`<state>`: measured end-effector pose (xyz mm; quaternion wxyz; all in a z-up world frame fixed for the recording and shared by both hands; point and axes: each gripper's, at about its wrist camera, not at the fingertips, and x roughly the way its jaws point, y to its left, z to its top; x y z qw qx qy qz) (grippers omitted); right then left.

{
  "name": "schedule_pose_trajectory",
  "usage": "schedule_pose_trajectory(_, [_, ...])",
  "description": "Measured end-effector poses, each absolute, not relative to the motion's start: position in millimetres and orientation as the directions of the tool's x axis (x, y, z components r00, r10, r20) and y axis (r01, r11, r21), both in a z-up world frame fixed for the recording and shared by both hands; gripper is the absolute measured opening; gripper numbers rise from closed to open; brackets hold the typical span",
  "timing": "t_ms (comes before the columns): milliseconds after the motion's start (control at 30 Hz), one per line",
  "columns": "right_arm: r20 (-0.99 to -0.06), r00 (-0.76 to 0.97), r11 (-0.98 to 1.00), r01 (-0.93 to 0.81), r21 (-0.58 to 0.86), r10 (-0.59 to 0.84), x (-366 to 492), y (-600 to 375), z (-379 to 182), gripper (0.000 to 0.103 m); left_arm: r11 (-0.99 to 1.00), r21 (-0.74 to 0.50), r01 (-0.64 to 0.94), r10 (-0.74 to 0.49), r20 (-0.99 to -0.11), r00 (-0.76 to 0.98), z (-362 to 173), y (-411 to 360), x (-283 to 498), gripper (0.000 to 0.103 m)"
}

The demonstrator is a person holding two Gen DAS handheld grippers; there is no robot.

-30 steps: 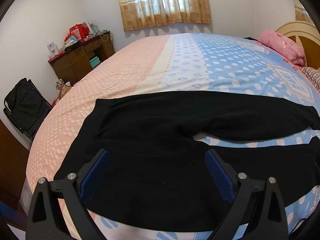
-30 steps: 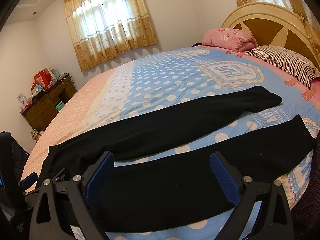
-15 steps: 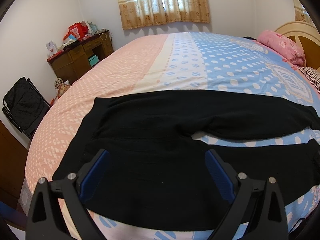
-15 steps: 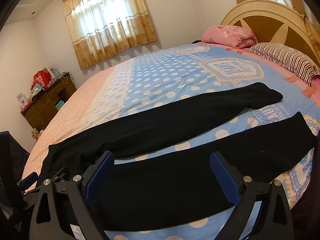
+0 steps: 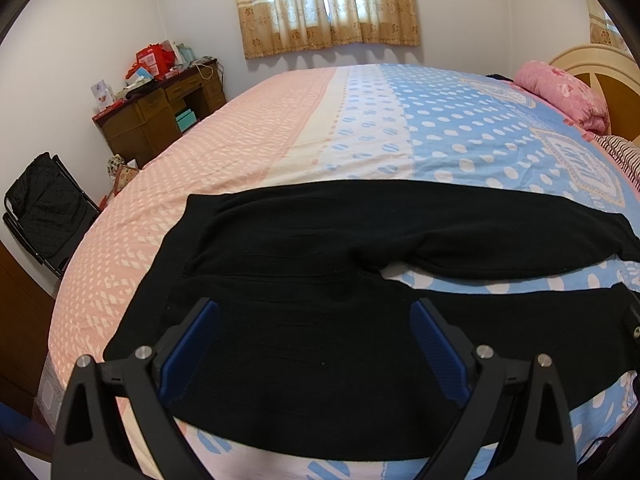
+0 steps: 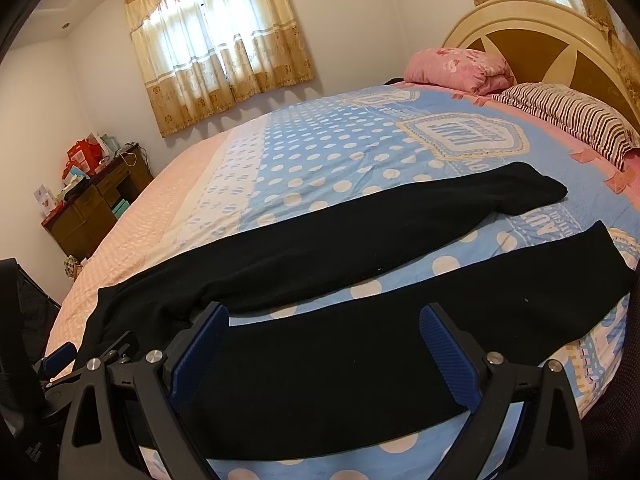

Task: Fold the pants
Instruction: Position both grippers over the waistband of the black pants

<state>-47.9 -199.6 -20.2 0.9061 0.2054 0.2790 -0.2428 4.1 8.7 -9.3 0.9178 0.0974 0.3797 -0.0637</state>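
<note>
Left wrist view: black pants (image 5: 320, 264) spread flat across the near part of the bed (image 5: 360, 128), waistband toward the pink side at left, both legs running off to the right with a strip of blue dotted sheet showing between them. Left gripper (image 5: 314, 344) held over the seat and near-leg area, jaws spread wide, blue pads (image 5: 188, 354) apart with only dark cloth seen between them. Nothing pinched; contact with the cloth cannot be told. Wooden desk (image 5: 160, 116) against the far wall at left, black folding chair (image 5: 44, 212) nearer, curtain (image 5: 328, 4) behind the bed.

Right wrist view: pants (image 6: 340, 240) lying lengthwise, far leg ending near the striped pillow (image 6: 568, 116), near leg ending at the right edge of the bed. Right gripper (image 6: 324, 356) poised over the near leg, jaws spread wide, blue pads (image 6: 448, 364) on either side of a stretch of that leg, gripping nothing. Pink pillow (image 6: 460, 66) and headboard (image 6: 532, 40) beyond. Part of the left gripper (image 6: 60, 360) visible at lower left beside the waistband end.
</note>
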Motion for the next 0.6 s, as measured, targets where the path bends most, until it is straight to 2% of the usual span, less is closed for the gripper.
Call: schedule_pose_trajectory(600, [-0.607,0.727,0.798,0.553,0.24,-0.321,-48.1,-198.7,-20.2,0.098,0.973,0.124,0.192,-0.046,-0.716,0.696,-7.7,9.1,3.5,0.099])
